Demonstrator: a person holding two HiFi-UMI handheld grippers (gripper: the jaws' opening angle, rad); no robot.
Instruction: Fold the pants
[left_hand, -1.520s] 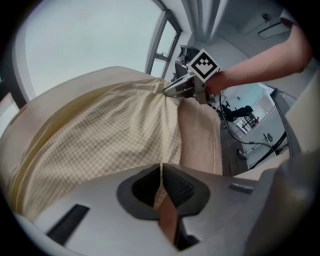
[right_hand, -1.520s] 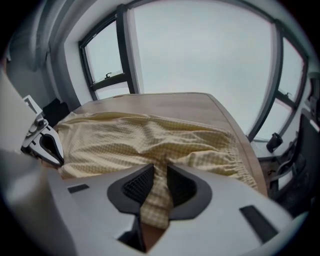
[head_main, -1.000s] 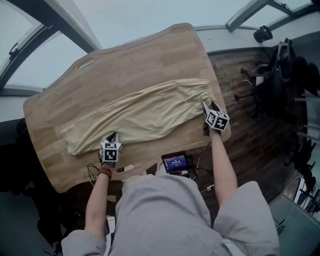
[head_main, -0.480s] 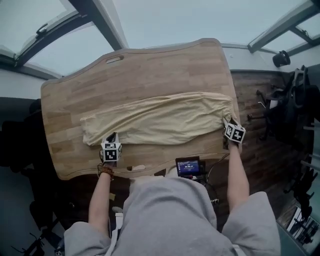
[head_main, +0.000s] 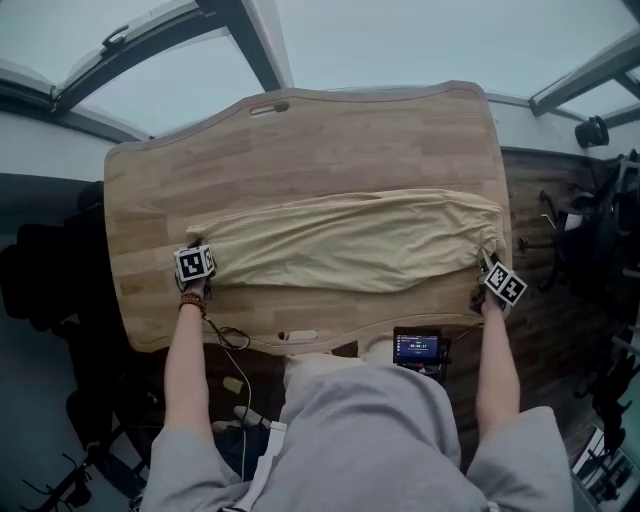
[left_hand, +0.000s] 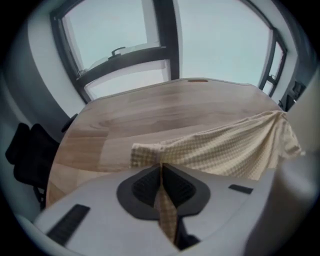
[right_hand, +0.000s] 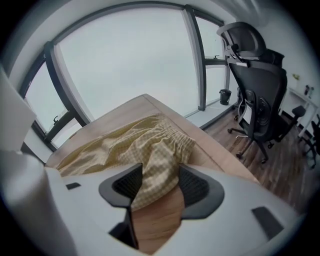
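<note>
Pants (head_main: 350, 240): 1, spread lengthwise on table (head_main: 330, 140): 1 | grippers: 2 | left gripper (left_hand: 161, 172): clenched on leg hem | right gripper (right_hand: 156, 182): grasping gathered waistband

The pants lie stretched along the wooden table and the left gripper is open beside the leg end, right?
Not quite. The left gripper is not open: the left gripper view shows its jaws shut on the leg end of the pants. The pants do lie stretched along the wooden table.
</note>
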